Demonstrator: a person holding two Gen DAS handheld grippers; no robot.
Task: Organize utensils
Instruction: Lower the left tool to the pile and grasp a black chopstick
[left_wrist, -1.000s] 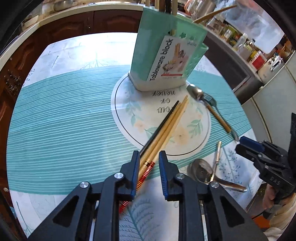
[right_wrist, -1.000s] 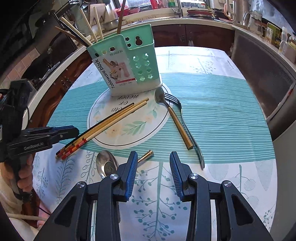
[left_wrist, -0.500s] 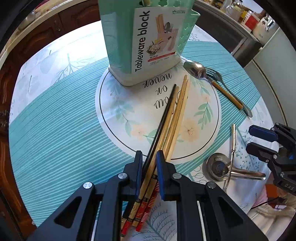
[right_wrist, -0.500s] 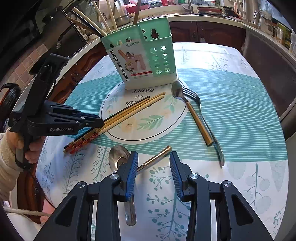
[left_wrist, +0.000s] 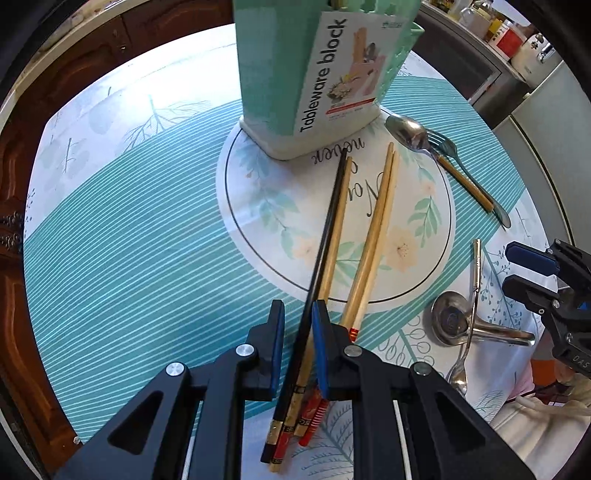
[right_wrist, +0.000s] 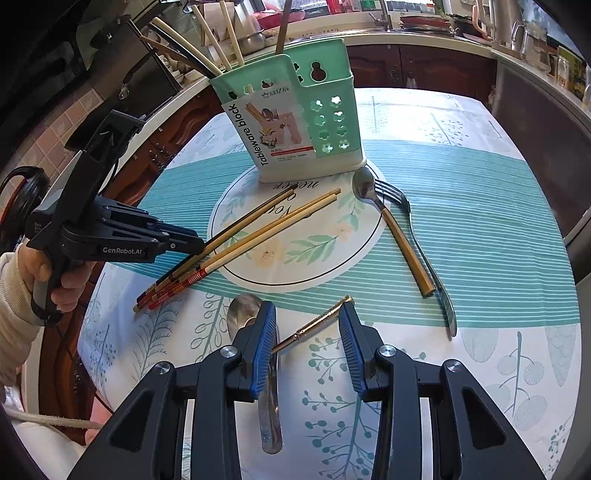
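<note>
A mint green tableware block stands on the round placemat and holds several chopsticks. My left gripper is shut on a black chopstick and a wooden one beside it, their far ends lifted off the other wooden pair. My right gripper is open just above the cloth, over a gold-handled spoon and a steel spoon. A spoon and a fork lie right of the mat.
The table carries a teal striped cloth. Two spoons lie near my right gripper in the left wrist view. Dark wood cabinets and a cluttered counter ring the table.
My left gripper closed on the black and one wooden chopstick and swung them left, apart from the other pair. My right gripper moved slightly forward over the spoons.
</note>
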